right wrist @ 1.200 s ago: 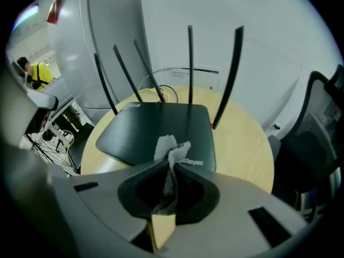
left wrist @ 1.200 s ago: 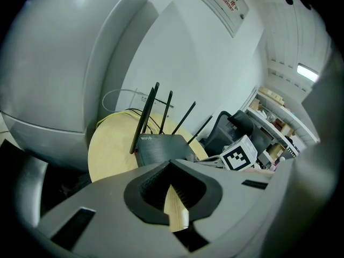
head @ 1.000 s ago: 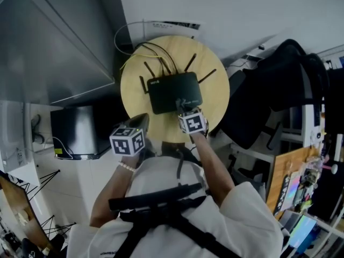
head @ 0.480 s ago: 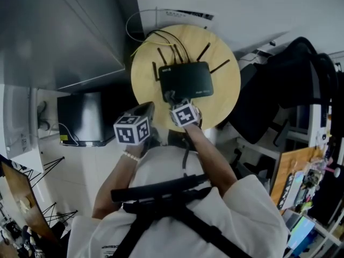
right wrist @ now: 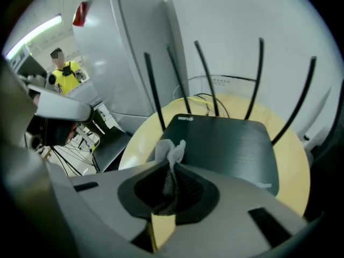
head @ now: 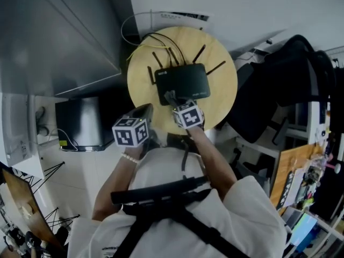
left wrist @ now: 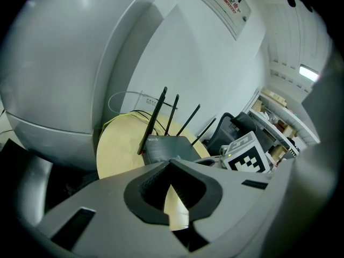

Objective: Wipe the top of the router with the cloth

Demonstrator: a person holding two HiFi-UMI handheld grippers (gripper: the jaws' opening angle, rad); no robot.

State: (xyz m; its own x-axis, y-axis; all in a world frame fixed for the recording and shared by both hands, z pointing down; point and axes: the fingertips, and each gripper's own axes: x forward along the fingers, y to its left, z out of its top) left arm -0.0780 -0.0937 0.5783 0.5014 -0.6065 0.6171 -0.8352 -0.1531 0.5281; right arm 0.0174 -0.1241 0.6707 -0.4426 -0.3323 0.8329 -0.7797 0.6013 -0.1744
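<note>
My left gripper (left wrist: 170,164) has its jaws pressed together at the tips with nothing between them. In the head view it hangs off the near left edge of the round pale wooden table (head: 220,104), apart from everything on it. To its right, my right gripper (right wrist: 171,169) is clamped on a small crumpled grey-white cloth (right wrist: 172,150), which sticks up past the tips. The flat black router with thin upright antennas (right wrist: 226,141) lies in the middle of the table, just ahead of these jaws. From above, the cloth sits over the router's near left edge, but I cannot tell whether it touches. Only the left gripper view shows the right one's marker cube (left wrist: 247,153). Only the right gripper view shows a person in a yellow top (right wrist: 65,71), far off to the left.
</note>
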